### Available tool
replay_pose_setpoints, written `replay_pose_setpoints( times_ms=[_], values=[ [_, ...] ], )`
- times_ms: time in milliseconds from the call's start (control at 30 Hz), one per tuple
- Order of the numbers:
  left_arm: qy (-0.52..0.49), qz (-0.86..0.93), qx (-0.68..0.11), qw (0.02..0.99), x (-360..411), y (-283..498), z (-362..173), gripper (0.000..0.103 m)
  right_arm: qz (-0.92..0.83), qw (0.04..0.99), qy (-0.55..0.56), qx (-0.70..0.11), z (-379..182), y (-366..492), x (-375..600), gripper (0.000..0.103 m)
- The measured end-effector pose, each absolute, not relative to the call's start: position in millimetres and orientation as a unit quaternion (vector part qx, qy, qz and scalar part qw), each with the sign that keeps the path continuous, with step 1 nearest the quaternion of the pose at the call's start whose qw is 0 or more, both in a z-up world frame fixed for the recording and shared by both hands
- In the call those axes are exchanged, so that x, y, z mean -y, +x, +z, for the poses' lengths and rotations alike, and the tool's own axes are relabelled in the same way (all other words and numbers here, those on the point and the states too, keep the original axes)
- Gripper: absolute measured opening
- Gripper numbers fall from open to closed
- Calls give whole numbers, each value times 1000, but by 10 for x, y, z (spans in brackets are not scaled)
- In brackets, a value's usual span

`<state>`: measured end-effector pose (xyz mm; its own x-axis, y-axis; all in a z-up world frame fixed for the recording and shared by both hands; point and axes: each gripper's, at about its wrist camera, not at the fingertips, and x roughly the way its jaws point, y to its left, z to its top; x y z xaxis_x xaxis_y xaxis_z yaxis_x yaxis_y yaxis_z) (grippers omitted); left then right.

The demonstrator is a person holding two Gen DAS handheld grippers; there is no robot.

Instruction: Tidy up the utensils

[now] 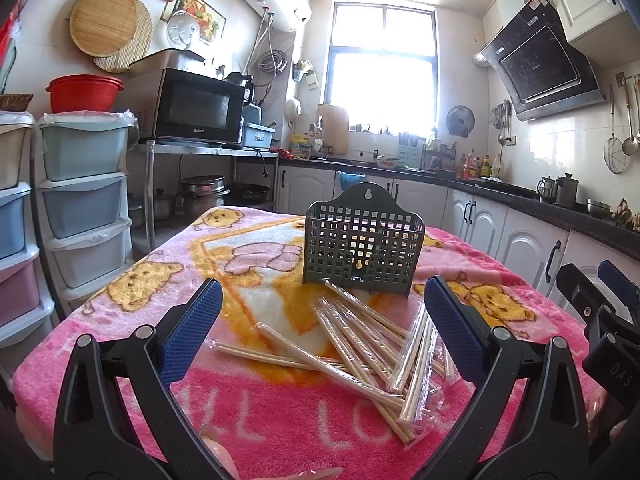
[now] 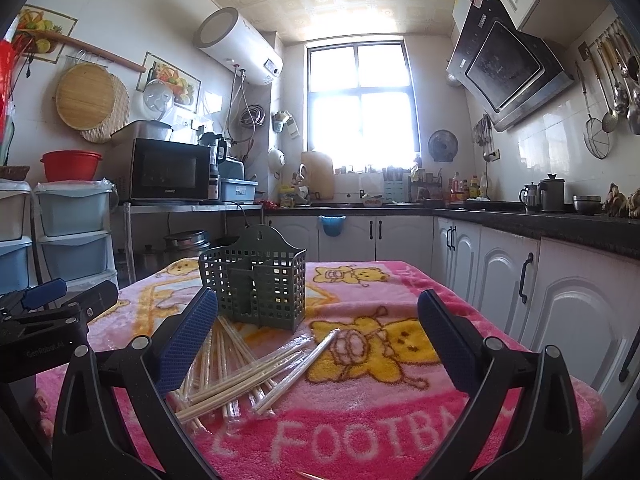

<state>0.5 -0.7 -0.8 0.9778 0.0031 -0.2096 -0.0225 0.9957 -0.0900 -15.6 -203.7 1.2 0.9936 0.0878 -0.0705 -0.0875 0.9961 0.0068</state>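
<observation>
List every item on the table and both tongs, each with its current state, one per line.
left tongs: open, holding nothing, above the chopsticks
right tongs: open, holding nothing
utensil holder: upright on the blanket, looks empty
chopsticks: loose crossed pile lying flat in front of the holder, most in clear wrappers
blanket: spread flat over the table

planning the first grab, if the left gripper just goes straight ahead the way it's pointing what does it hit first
Most likely the pile of wrapped chopsticks, which lies between the open left gripper fingers, with the green holder standing behind it. Depth is hard to judge through the fisheye.
</observation>
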Motion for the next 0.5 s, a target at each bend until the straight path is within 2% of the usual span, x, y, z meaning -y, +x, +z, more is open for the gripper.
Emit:
replay_pose_setpoints(
  times_ms=[500],
  values=[
    [-43, 3, -111, 993, 66, 32, -38, 93, 43, 998, 7, -38, -3, -142, 2054, 97]
  ],
)
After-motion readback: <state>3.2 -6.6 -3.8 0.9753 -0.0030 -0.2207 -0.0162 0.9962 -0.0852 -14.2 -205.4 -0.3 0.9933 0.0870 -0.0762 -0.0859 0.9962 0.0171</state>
